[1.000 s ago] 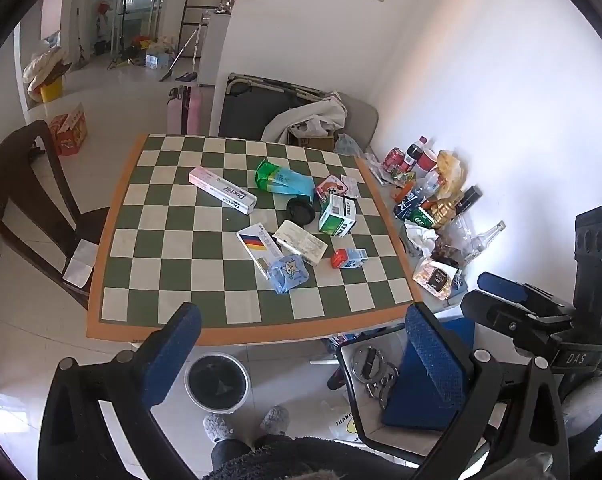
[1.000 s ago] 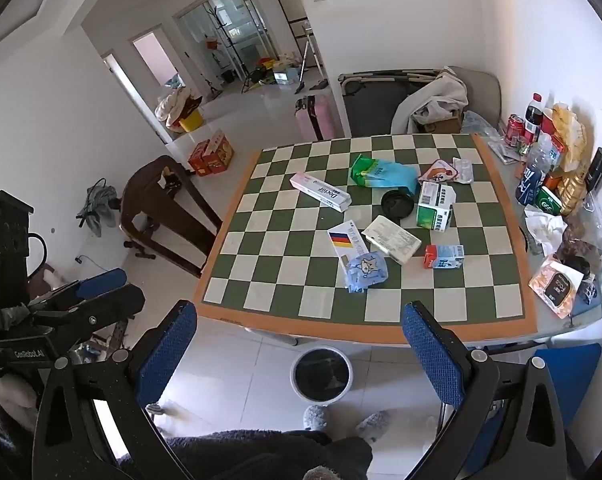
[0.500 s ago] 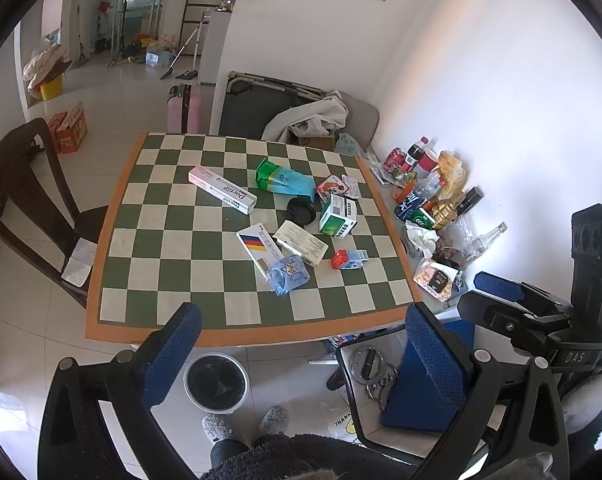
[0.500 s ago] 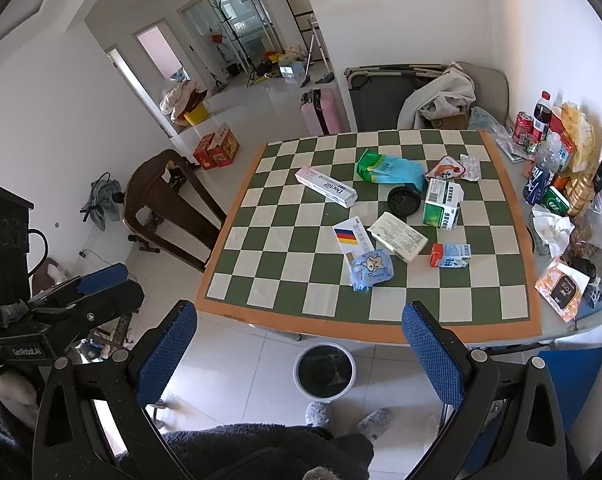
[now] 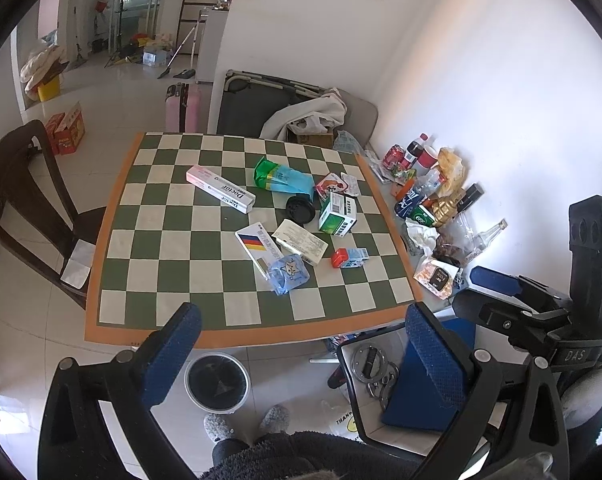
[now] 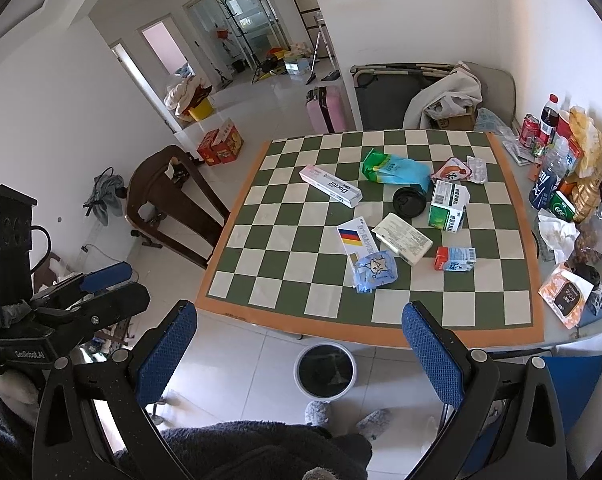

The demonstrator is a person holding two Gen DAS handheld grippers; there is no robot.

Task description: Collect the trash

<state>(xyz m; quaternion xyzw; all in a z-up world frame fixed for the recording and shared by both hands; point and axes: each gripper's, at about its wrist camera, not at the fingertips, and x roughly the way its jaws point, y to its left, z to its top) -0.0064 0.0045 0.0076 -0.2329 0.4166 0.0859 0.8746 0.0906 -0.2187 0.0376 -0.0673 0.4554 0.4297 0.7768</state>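
Observation:
Trash lies on the green-and-white checkered table (image 5: 161, 240) (image 6: 285, 240): a long white toothpaste box (image 5: 220, 189) (image 6: 330, 185), a green-blue bag (image 5: 284, 176) (image 6: 395, 169), a black lid (image 5: 300, 209) (image 6: 409, 201), a green-white carton (image 5: 337, 213) (image 6: 447, 207), a flat white box (image 5: 300, 241) (image 6: 401, 238), a small blue wrapper (image 5: 289, 273) (image 6: 375, 271) and a small red-blue carton (image 5: 349, 258) (image 6: 455, 259). A white bin with a black liner (image 5: 216, 381) (image 6: 325, 372) stands on the floor below the near table edge. My left gripper (image 5: 301, 344) and right gripper (image 6: 297, 344) are open, empty, held above the floor before the table.
Bottles, cans and snack bags (image 5: 429, 196) (image 6: 561, 176) crowd the table's right strip by the wall. A dark wooden chair (image 5: 25, 200) (image 6: 169, 204) stands left of the table. A blue-seated chair with metal rings (image 5: 381, 368) stands at the lower right.
Both grippers have drifted slightly back and up from the table, so the table sits a little farther off. Both stay open. Nothing on the table has moved.

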